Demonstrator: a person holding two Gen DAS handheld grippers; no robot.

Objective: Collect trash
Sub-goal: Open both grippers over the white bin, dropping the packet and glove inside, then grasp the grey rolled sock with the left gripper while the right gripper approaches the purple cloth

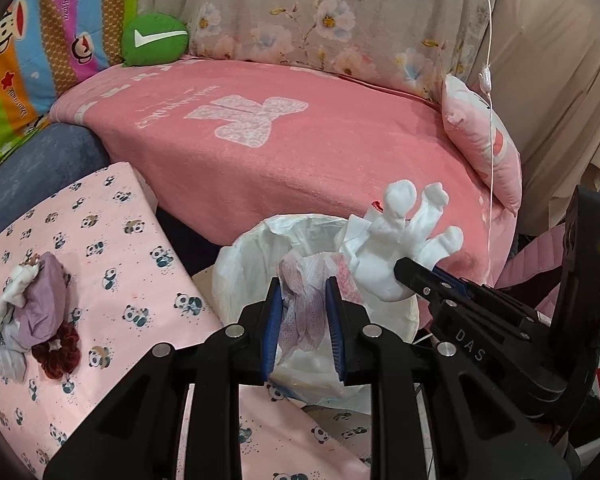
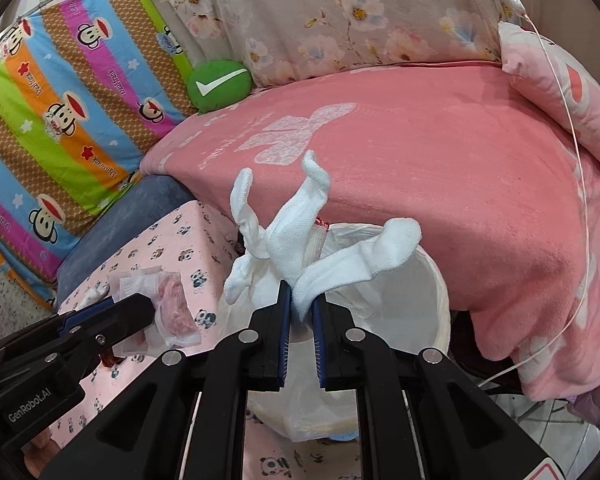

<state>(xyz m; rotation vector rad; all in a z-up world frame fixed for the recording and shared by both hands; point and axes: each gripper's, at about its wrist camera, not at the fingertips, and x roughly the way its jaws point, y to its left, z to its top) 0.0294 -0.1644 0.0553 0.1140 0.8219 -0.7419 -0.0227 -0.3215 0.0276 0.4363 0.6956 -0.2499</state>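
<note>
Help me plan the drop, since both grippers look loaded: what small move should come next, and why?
Probably open the left gripper first. It is shut on a crumpled pink-and-white tissue that already hangs over the mouth of the lined bin, so the tissue should fall in. The right gripper, shut on a white glove, sits nearer the bin's rim and may need to move further over it.

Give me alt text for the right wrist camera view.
The right gripper holds a white glove above a lined bin, beside a pink bed. The left gripper holds a tissue at lower left.
</note>
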